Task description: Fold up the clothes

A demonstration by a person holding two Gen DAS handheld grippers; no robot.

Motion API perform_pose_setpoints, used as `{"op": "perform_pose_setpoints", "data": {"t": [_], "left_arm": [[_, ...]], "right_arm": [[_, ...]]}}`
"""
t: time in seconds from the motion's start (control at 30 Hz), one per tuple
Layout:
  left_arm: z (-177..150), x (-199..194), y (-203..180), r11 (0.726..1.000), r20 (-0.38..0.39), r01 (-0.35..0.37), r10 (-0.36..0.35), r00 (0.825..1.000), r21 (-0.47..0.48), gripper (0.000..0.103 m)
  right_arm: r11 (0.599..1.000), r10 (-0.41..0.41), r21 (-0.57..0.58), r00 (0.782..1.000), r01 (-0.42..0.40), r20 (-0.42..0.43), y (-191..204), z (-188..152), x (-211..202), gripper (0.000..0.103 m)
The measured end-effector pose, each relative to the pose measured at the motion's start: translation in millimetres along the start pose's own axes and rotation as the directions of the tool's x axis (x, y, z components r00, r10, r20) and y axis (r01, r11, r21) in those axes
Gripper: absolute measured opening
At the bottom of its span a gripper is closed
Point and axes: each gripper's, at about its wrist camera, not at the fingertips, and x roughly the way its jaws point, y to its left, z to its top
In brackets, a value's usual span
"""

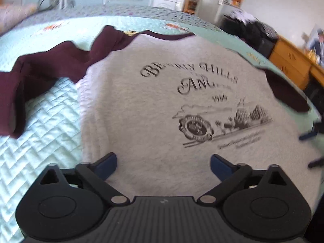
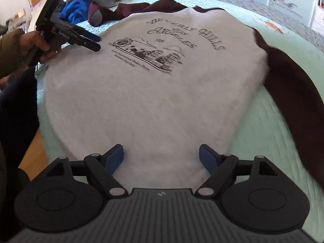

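Left claw (image 1: 163, 167): your jaws stand wide apart over the shirt's lower hem, gripping nothing.
Right claw (image 2: 161, 158): also spread wide and empty, hovering above the hem near the shirt's right edge.
Why so: both claws look poised at the hem, probably to pinch it for a fold.
Shirt (image 2: 141, 101): it lies face up and spread flat on the bed (image 2: 263, 121), grey body, dark print reading Beverly Hills Los Angeles.
Sleeves (image 1: 50, 60): maroon, thrown outward on both sides, not yet folded in; the left one is rumpled.
Beyond: a clothes pile (image 2: 85, 10) waits at the bed's far corner.
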Motion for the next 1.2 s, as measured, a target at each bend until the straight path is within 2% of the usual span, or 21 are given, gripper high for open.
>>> {"op": "perform_pose_setpoints", "data": {"t": [0.07,0.13,0.2,0.27,0.33,0.43,0.5,0.57,0.63,0.7,0.8,0.83,0.93,1.0,1.07,1.2], "left_arm": [[6.0,-14.9,-2.2,0.997,0.044,0.034,-0.032,0.999,-0.065,0.095],[14.1,-21.5,-15.3,0.989,0.094,0.124,-0.116,0.989,-0.08,0.096],[25.0,-12.7,-38.8,0.98,0.118,0.196,-0.189,0.975,-0.042,0.1],[34.1,8.2,-61.8,0.968,0.112,0.25,-0.248,0.962,-0.01,0.102],[37.8,42.4,-75.5,0.962,0.082,0.271,-0.268,0.96,-0.019,0.102],[31.7,90.1,-81.5,0.964,0.033,0.261,-0.26,0.965,-0.04,0.102],[22.8,95.1,-85.9,0.962,0.089,0.269,-0.273,0.958,0.051,0.102],[16.9,99.0,-84.9,0.955,0.119,0.281,-0.291,0.949,0.096,0.102],[18.0,100.5,-80.0,0.948,0.12,0.307,-0.315,0.941,0.083,0.102],[18.1,101.8,-77.4,0.943,0.122,0.325,-0.331,0.936,0.073,0.102],[17.8,103.0,-77.6,0.941,0.124,0.332,-0.338,0.933,0.073,0.102],[18.0,103.1,-78.9,0.941,0.124,0.329,-0.336,0.934,0.077,0.102],[19.6,101.4,-76.0,0.939,0.125,0.336,-0.343,0.931,0.071,0.102],[20.8,101.0,-73.4,0.936,0.125,0.346,-0.352,0.928,0.062,0.102],[21.4,100.9,-72.4,0.935,0.126,0.351,-0.355,0.926,0.059,0.102],[22.2,100.9,-71.7,0.933,0.127,0.355,-0.36,0.924,0.056,0.102]], "right_arm": [[0.996,0.043,0.072,0.998,-0.046,0.038,-6.1,0.4,-5.3,0.082],[0.982,0.094,0.153,0.99,-0.11,0.109,-11.9,7.6,-4.2,0.083],[0.961,0.12,0.22,0.97,-0.167,0.213,-23.0,19.9,-4.7,0.083],[0.946,0.088,0.273,0.951,-0.173,0.296,-38.4,40.6,-3.3,0.083],[0.949,0.0,0.299,0.946,-0.102,0.324,-48.9,73.5,2.4,0.083],[0.961,-0.172,0.262,0.929,0.086,0.329,-62.0,130.7,17.5,0.087],[0.954,-0.281,0.197,0.904,0.227,0.323,-66.6,171.6,34.2,0.091],[0.945,-0.326,0.114,0.888,0.305,0.324,-66.6,213.1,58.5,0.092],[0.94,-0.337,0.07,0.884,0.333,0.323,-70.0,251.7,86.5,0.092],[0.945,-0.324,0.062,0.89,0.322,0.321,-79.6,285.4,113.4,0.092],[0.945,-0.325,0.043,0.908,0.325,0.266,-95.1,323.6,157.1,0.092],[0.949,-0.311,0.023,0.921,0.315,0.235,-98.9,331.1,171.9,0.092],[0.975,-0.21,-0.048,0.972,0.216,0.107,-104.3,337.9,216.1,0.091],[0.985,-0.142,-0.093,0.99,0.144,0.027,-100.4,330.9,234.8,0.091],[0.981,-0.123,-0.155,0.992,0.116,-0.037,-91.3,320.0,247.6,0.091],[0.969,-0.137,-0.215,0.99,0.124,-0.046,-75.1,315.3,248.8,0.091]]}}
